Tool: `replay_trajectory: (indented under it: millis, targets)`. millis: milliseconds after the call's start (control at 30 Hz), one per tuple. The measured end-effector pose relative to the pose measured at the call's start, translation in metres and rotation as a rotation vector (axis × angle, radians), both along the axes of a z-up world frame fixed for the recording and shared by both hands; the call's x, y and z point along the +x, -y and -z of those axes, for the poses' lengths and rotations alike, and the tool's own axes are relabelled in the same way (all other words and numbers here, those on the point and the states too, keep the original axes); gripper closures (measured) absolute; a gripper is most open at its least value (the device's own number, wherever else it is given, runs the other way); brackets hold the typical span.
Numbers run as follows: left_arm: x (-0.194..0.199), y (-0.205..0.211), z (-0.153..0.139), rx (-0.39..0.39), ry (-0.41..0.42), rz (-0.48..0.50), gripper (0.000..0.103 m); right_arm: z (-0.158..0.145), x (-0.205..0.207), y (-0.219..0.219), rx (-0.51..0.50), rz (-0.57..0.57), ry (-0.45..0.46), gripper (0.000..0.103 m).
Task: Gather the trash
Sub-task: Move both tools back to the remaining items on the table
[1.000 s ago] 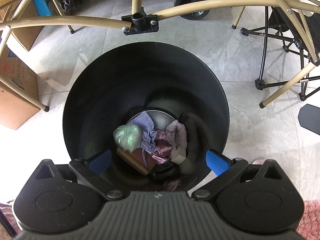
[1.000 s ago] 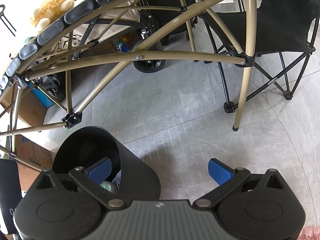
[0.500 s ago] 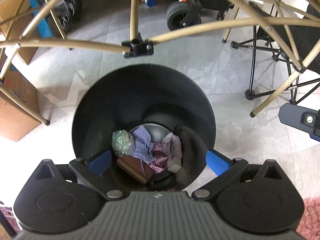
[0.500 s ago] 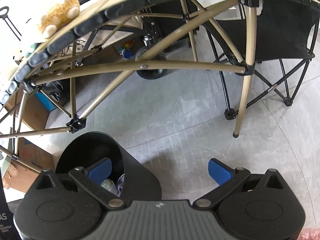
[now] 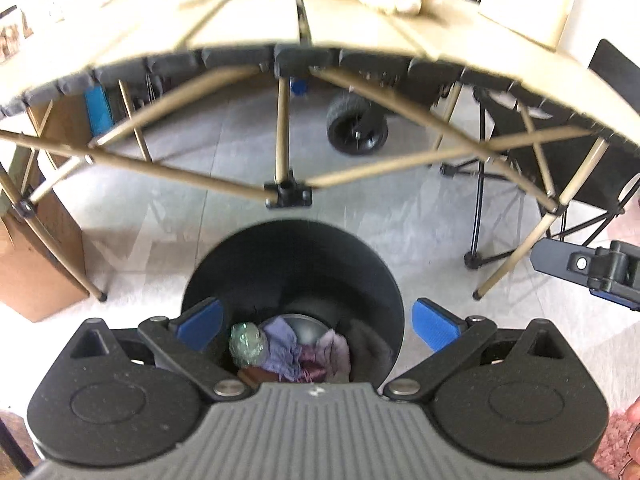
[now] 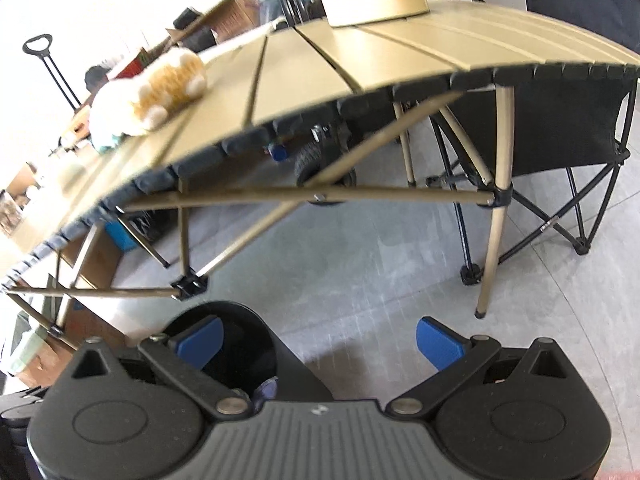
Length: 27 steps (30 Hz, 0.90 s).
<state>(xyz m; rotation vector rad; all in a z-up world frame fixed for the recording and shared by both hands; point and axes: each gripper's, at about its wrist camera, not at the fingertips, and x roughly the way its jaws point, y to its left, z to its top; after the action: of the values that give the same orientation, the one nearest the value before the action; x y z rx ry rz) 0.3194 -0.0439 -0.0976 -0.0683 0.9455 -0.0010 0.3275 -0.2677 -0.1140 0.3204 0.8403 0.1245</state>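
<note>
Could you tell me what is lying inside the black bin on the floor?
Inside the black bin lie a crumpled greenish wrapper, lilac and pinkish crumpled pieces and something brown. The left hand-held gripper covers the near part.

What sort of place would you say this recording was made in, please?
Probably an indoor room used for storage: grey tiled floor, a folding camp table with a folding chair beside it, and cardboard boxes along the wall.
</note>
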Motion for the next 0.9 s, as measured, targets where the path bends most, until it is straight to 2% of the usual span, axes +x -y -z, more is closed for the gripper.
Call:
replay_trajectory:
  millis: [300, 533, 900]
  targets:
    - [-0.027, -0.009, -0.048, -0.002, 0.224, -0.020, 0.000, -0.037, -0.015, -0.002, 0.026, -0.005, 0.130, 0.000]
    - [-0.031, -0.017, -0.083, -0.014, 0.349, -0.037, 0.000, -0.064, -0.018, -0.005, 0.035, -0.007, 0.230, 0.000]
    - [-0.012, -0.040, -0.114, 0.008, 0.411, -0.096, 0.000, -0.110, 0.002, -0.024, 0.002, -0.055, 0.402, 0.000]
